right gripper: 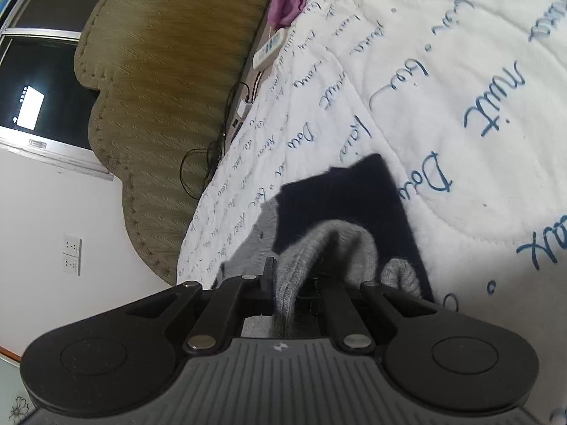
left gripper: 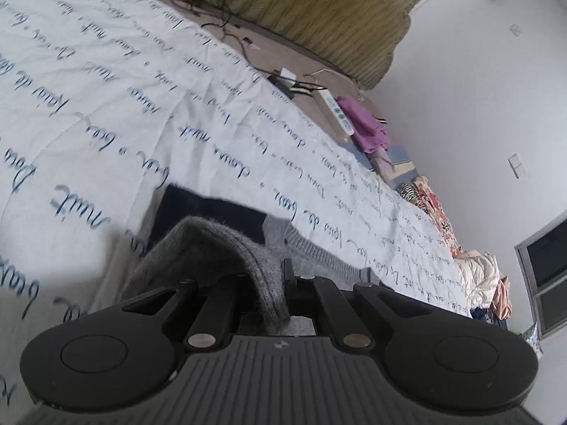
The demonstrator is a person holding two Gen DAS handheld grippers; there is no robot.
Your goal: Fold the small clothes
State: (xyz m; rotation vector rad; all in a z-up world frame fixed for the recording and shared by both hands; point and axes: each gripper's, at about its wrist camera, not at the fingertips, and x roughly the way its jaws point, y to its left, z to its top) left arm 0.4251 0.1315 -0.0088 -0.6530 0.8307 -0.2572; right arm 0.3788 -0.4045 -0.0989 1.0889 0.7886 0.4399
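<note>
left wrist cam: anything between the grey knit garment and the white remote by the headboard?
Only the script-printed white quilt; that stretch between the grey knit garment and the white remote is otherwise bare in the left wrist view.

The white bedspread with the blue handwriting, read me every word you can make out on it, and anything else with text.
"nuit" on the white quilted bedspread with blue cursive script.
"bon" on the same bedspread.
The rest of the script is too blurred or small to read.
The white remote control's button labels are too small to read.

White script-printed bed quilt (left gripper: 106, 81); grey-and-navy garment (left gripper: 212, 209) lies on it.
</note>
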